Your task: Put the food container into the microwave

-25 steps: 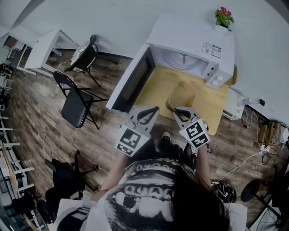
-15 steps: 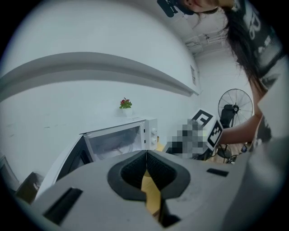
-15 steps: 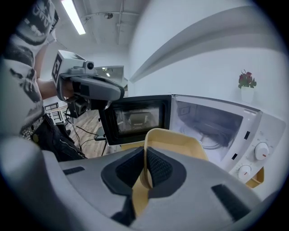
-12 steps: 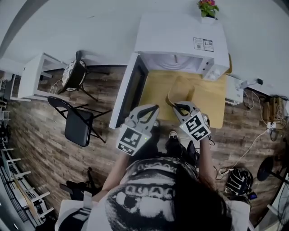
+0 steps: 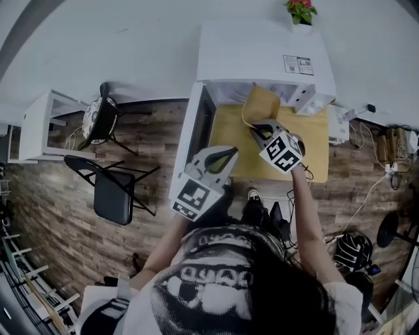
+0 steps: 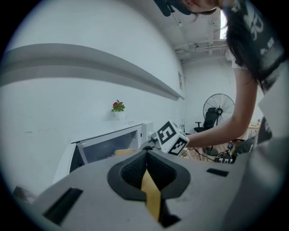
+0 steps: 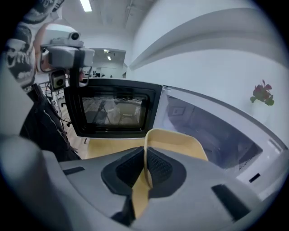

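Wooden bench against a white wall, above a plank floor. A folding chair stands well to the left of the left tongs. The white microwave sits on the bench ahead of both tongs, its door open to the left and a potted plant on top. Right arm extended forward: the right tongs pinch the rim of the tan food container, which projects beyond their tips at the mouth of the microwave cavity. Left arm bent, closer to the body: the left tongs are pressed together on nothing, behind and left of the right tongs, just beside the open door.
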The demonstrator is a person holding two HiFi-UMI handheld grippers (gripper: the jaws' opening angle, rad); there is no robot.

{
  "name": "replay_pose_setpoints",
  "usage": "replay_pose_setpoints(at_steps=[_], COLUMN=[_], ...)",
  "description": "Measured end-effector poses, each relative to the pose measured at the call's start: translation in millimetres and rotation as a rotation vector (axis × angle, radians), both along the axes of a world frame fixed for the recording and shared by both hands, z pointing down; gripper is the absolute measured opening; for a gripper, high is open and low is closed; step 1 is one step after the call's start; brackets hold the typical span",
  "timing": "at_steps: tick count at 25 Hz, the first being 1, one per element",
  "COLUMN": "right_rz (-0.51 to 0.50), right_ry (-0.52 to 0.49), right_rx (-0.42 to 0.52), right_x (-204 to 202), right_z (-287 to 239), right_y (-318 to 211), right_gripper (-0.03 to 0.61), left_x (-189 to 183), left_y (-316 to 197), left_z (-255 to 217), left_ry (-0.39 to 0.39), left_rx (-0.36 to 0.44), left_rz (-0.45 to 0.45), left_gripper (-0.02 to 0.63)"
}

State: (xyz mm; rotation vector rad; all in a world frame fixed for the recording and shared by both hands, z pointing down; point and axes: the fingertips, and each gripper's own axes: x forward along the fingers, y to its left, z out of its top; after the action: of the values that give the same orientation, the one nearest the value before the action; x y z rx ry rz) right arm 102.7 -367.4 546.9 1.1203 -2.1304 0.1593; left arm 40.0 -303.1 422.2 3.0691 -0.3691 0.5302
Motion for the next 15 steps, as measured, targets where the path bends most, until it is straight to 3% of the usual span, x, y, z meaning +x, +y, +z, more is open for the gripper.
replay_pose_setpoints(at_steps=[9, 15], right_rz=[-0.037, -0.023], right_ry=[0.191, 0.245], right_rx=[-0.052, -0.055], right_x=[33.5, 45.7], right_z=[41.7, 53.3], right_y=[-60.1, -81.1], right_gripper=[0.025, 0.026], left_x=[15.4, 19.8], left_y=[12.3, 20.6], left_z=[-2.9, 3.9], left_ry=[0.017, -0.004], left_rx=[-0.012, -0.014], left_rz=[0.141, 0.202], left_gripper=[0.001, 0.002])
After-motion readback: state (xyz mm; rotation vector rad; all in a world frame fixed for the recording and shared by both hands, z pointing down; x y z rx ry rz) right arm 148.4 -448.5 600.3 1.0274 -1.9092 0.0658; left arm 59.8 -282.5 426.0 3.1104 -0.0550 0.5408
